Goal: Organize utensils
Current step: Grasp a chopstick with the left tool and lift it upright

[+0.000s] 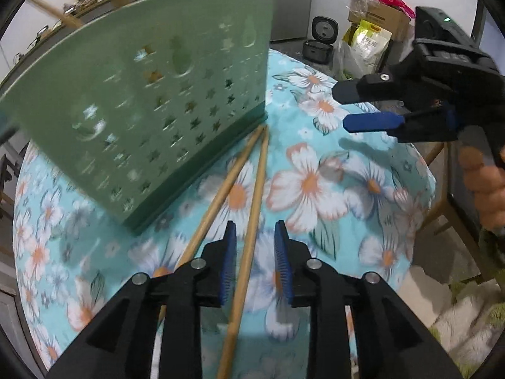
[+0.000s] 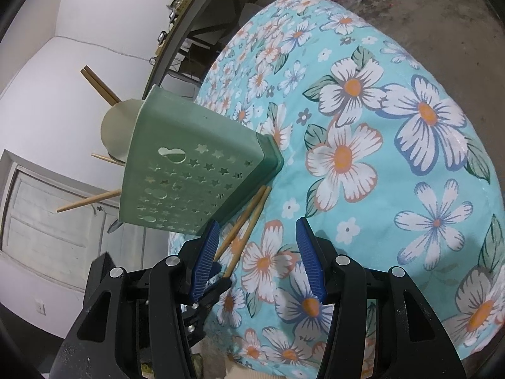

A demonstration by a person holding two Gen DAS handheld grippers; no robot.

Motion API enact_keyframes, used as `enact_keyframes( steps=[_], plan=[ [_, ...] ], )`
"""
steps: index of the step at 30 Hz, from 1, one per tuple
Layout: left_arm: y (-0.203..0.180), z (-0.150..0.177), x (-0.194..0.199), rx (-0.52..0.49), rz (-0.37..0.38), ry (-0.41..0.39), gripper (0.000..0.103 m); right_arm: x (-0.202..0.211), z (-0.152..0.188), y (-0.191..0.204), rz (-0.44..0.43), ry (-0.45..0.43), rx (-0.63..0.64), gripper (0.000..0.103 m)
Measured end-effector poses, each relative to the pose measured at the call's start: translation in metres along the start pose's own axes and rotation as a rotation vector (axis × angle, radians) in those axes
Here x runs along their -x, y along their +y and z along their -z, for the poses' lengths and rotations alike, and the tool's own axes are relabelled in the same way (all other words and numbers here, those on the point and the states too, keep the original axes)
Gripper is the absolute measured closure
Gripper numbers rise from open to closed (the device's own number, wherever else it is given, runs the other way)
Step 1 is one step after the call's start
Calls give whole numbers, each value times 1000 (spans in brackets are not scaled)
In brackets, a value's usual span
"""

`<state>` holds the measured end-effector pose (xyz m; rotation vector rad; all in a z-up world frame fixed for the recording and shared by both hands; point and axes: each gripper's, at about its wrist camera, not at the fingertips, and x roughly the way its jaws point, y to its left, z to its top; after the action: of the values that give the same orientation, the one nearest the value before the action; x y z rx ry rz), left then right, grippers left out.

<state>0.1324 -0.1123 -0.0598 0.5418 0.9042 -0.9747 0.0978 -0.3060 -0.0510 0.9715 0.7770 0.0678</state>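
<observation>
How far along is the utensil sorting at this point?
Done: several wooden chopsticks already stick out of the green perforated plastic holder. In hand: the left gripper straddles one of two loose chopsticks on the floral tablecloth, not gripped. Left: both. Right gripper is open and empty.

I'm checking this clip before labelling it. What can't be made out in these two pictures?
- Left wrist view: the green holder is motion-blurred; its inside is hidden by its wall.
- Left wrist view: the near ends of the chopsticks are hidden beneath the left hand-held gripper.
- Right wrist view: the chopsticks' near ends hide behind the gripper finger.
</observation>
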Motion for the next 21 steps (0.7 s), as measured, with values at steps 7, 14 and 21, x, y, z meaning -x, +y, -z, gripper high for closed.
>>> enact_keyframes(
  steps=[7, 14, 21],
  plan=[
    [-4, -25, -27, 17, -21, 5, 78, 8, -1, -5, 4, -19, -5, 53],
    [-3, -37, -37, 75, -47, -23, 93, 12, -1, -8, 9, -28, -12, 53],
    [3, -27, -10, 96, -45, -54, 97, 20, 1, -13, 7, -38, -22, 53]
  ],
)
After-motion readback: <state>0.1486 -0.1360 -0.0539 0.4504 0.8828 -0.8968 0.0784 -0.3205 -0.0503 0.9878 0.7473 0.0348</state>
